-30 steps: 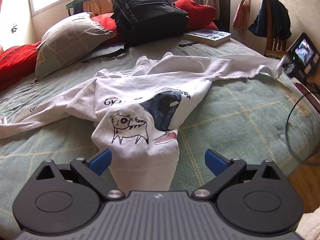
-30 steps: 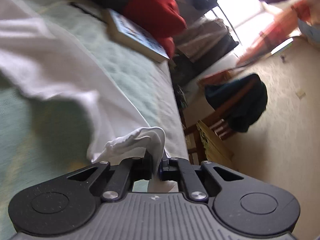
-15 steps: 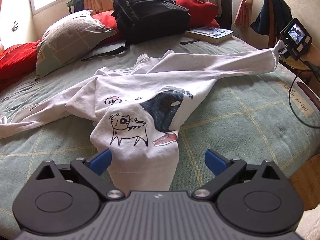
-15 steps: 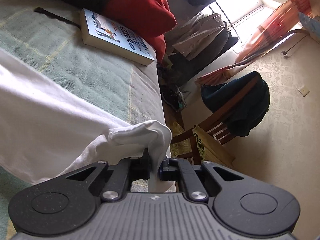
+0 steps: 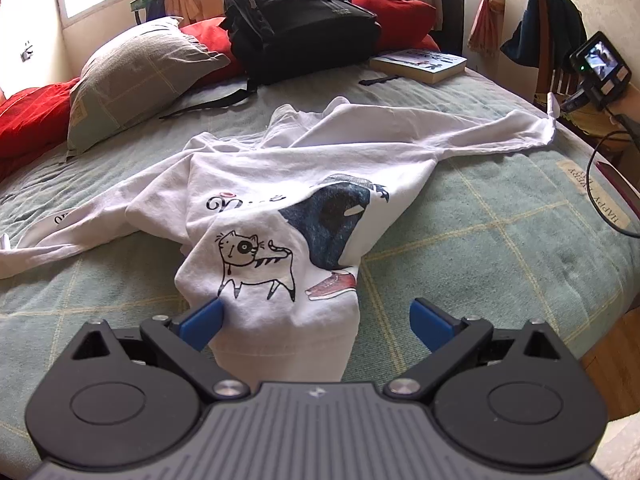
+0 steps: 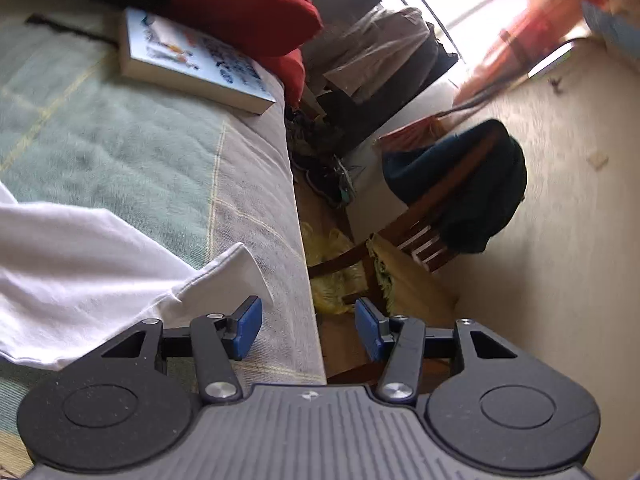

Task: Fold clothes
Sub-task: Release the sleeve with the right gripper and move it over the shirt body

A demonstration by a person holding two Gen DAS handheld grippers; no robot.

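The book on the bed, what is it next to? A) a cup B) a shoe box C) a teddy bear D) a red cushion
D: in the right wrist view the book lies on the bed just below a red cushion.

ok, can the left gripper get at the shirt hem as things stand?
Probably yes. The left gripper is open, and the white shirt's hem bunches between its blue fingers with nothing over it. Closing should catch fabric, though likely several layers.
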